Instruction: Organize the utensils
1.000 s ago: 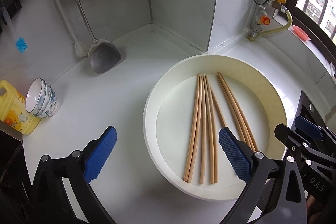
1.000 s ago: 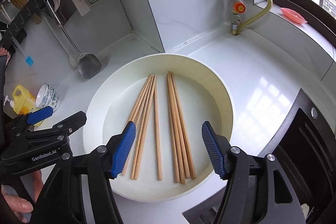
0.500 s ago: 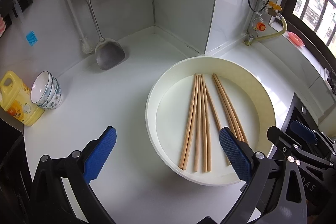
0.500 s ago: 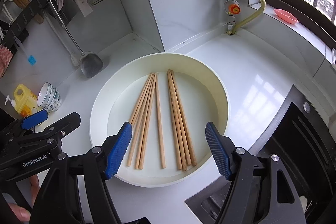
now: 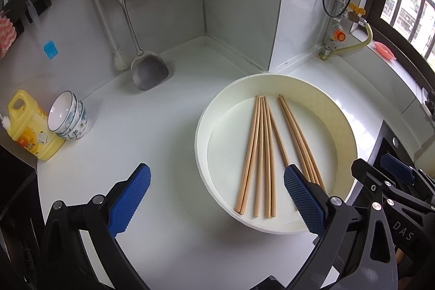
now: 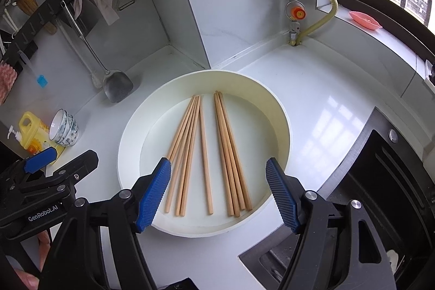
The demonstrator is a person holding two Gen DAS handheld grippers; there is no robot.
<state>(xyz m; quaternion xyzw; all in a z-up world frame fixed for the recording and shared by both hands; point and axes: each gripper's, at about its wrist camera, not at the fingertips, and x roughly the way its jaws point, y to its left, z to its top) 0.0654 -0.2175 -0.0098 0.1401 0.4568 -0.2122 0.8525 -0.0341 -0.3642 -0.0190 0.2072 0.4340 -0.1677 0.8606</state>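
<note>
Two grippers hung tilted steeply down over the white counter (image 5: 168, 159), and I held one in each hand.

From my left wrist view, my left gripper (image 5: 216, 197) stood wide open with nothing between its blue pads (image 5: 129, 197). Its left finger hung over bare counter, while its right finger overlapped the near edge of the round cream tray (image 5: 339, 110). The wooden chopsticks (image 5: 262, 154) lay flat inside that tray, ahead of the gripper and toward its right finger, in a tight bunch, one single stick and a second bunch that ran under the right pad. Farther ahead to the left stood stacked bowls (image 5: 69, 122) touching a yellow bottle (image 5: 27, 133), and a steel spatula (image 5: 149, 69) rested against the wall. My right gripper (image 5: 394, 171) showed at the right edge, just beside the tray.

From my right wrist view, my right gripper (image 6: 217, 193) was released too, its pads clear of everything. The chopsticks (image 6: 205, 154) lay directly ahead, framed between the two fingers, untouched on the tray (image 6: 274, 110) floor. My left gripper (image 6: 40, 159) sat to the left, near the bowls (image 6: 64, 128), and part of my hand (image 6: 43, 238) showed below it. A dark stovetop (image 6: 380, 195) lay to the right.
</note>
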